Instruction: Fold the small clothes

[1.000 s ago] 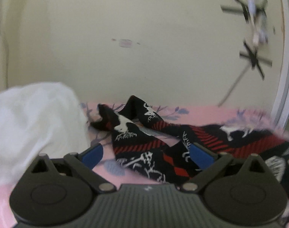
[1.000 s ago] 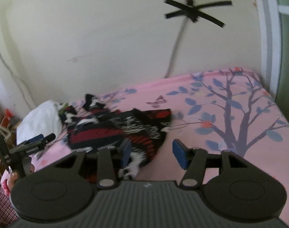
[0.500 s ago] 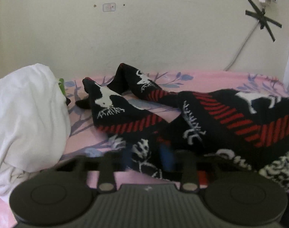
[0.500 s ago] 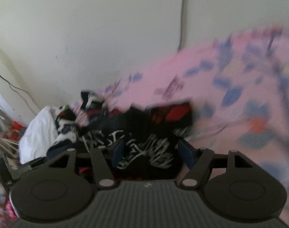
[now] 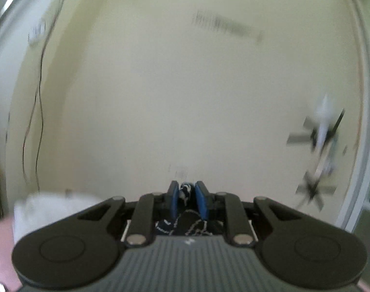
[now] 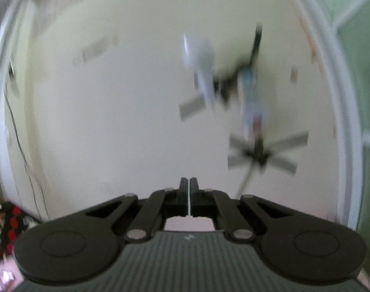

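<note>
While both views are smeared by blur, the left gripper (image 5: 187, 193) is plain enough: its two blue pads (image 5: 174, 200) have just closed and now pinch a bunched fold of the black patterned garment (image 5: 185, 192), a knot of black-and-white fabric sticking up between the tips. More of the same cloth, black with thin white markings, hangs just behind the pads, close in front of the gripper's ribbed body. This gripper points level at a cream wall (image 5: 172, 97), so the garment is held up in front of the wall. A white heap of cloth (image 5: 51, 209) lies low on the left, beside a strip of pink bedsheet (image 5: 1, 243), and a thin dark cord (image 5: 40, 85) runs down the wall above it. Crosses of black tape (image 5: 313, 189) show blurred on the right. The right gripper (image 6: 189, 189) also faces the wall, and its fingers (image 6: 183, 194), having just closed, are pressed together with only a hairline of light between them; no cloth can be seen between them in this view. Pink sheet shows through the gap behind the fingers. Blurred tape crosses (image 6: 260, 153) and a pale object (image 6: 202, 73) mark the wall ahead, and a scrap of red-and-black fabric (image 6: 12, 221) sits at the far lower left.
</note>
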### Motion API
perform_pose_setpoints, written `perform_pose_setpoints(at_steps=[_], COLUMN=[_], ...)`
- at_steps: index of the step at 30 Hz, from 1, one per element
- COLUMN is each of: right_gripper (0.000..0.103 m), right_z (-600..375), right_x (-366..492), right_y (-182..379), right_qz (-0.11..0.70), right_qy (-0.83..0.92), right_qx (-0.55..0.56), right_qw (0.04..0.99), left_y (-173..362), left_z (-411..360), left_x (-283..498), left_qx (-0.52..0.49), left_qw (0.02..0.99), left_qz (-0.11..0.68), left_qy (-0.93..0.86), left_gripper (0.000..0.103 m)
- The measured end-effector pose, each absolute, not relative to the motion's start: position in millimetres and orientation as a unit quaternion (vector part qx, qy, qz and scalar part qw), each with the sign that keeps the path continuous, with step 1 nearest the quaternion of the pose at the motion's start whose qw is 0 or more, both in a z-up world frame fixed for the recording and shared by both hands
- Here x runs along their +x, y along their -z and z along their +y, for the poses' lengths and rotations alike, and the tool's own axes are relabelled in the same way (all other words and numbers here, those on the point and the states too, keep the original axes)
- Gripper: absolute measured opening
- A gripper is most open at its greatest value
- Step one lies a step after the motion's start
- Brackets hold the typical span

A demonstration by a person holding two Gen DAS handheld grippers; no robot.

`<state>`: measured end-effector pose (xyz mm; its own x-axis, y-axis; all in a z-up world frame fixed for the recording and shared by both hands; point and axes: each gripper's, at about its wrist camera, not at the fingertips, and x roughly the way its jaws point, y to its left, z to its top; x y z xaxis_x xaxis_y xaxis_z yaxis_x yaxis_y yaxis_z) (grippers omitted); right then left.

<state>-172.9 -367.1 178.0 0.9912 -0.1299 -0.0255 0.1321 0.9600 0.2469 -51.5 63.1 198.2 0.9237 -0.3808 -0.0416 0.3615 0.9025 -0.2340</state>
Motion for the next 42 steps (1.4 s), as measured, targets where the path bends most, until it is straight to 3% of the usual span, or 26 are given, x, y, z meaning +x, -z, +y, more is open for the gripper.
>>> perform_pose_setpoints(at_steps=[2,5,7,8,9,10,11,13,14,17,20,22,25,27,28,29,30,31,32,33,34,38,42], right_gripper=[0.000,0.000,0.000,0.006,0.049,0.079,0.084,0.084,0.084,0.084,0.081,0.079,0.078,0.078,0.078,0.078,0.078,0.072,0.036,0.017,0.005,0.003,0.003], right_z=[-360,-354,-346,-341,-337,-334,-332,-331,-329,-328,-342,-353,-371,-384,-388,-392,-393,-395,-394,-390,-386,-375,-360], right_x=[-196,-209,-197,-188,-178,-165,-156,-133,-120,-85,-55,-36,-13,-1,7,15,22,30,36,39,36,5,-59], right_y=[-204,-212,-197,-186,-175,-160,-145,-119,-109,-80,-53,-38,-19,-11,-3,5,12,20,29,33,31,-18,-104], right_qz=[-0.025,-0.020,0.030,0.053,0.073,0.094,0.097,0.132,0.158,0.211,0.260,0.284,0.307,0.318,0.325,0.334,0.343,0.359,0.378,0.389,0.376,0.301,0.191], right_qy=[0.051,0.011,-0.018,-0.023,-0.025,-0.032,-0.036,-0.036,-0.034,-0.019,-0.009,0.003,0.029,0.039,0.042,0.042,0.039,0.030,0.014,0.009,0.023,0.032,0.017], right_qx=[0.110,0.121,0.123,0.118,0.114,0.117,0.127,0.134,0.129,0.102,0.094,0.083,0.076,0.083,0.086,0.092,0.101,0.116,0.128,0.129,0.117,0.117,0.107], right_qw=[0.992,0.992,0.992,0.991,0.991,0.988,0.986,0.981,0.978,0.972,0.961,0.955,0.948,0.944,0.941,0.937,0.933,0.926,0.917,0.912,0.919,0.946,0.976], left_y=[-223,-249,-255,-253,-249,-243,-234,-214,-201,-152,-101,-70,-30,-13,-6,0,3,7,3,1,-6,-48,-111], left_z=[73,99,116,120,118,114,107,88,77,41,11,-2,-18,-30,-31,-36,-35,-40,-45,-48,-47,-26,5], left_x=[-77,-124,-146,-151,-151,-150,-145,-127,-114,-71,-23,6,32,43,44,42,39,34,27,22,19,-2,-29], left_qx=[-0.107,-0.115,-0.122,-0.124,-0.122,-0.112,-0.094,-0.061,-0.045,0.009,0.051,0.049,0.040,0.037,0.036,0.035,0.039,0.055,0.075,0.089,0.088,0.071,0.018], left_qw=[0.978,0.978,0.976,0.977,0.979,0.982,0.985,0.988,0.986,0.972,0.949,0.932,0.907,0.898,0.893,0.888,0.886,0.885,0.892,0.892,0.892,0.921,0.948], left_qz=[-0.015,-0.099,-0.102,-0.093,-0.079,-0.060,-0.037,0.017,0.056,0.164,0.259,0.313,0.371,0.390,0.399,0.404,0.403,0.403,0.388,0.384,0.382,0.320,0.235], left_qy=[0.176,0.143,0.149,0.147,0.144,0.142,0.141,0.143,0.148,0.169,0.171,0.177,0.194,0.202,0.207,0.217,0.226,0.228,0.217,0.221,0.225,0.212,0.215], left_gripper=[0.002,0.002,0.002,0.002,0.003,0.003,0.007,0.025,0.039,0.045,0.059,0.064,0.096,0.103,0.102,0.092,0.063,0.051,0.031,0.011,0.011,0.010,0.010])
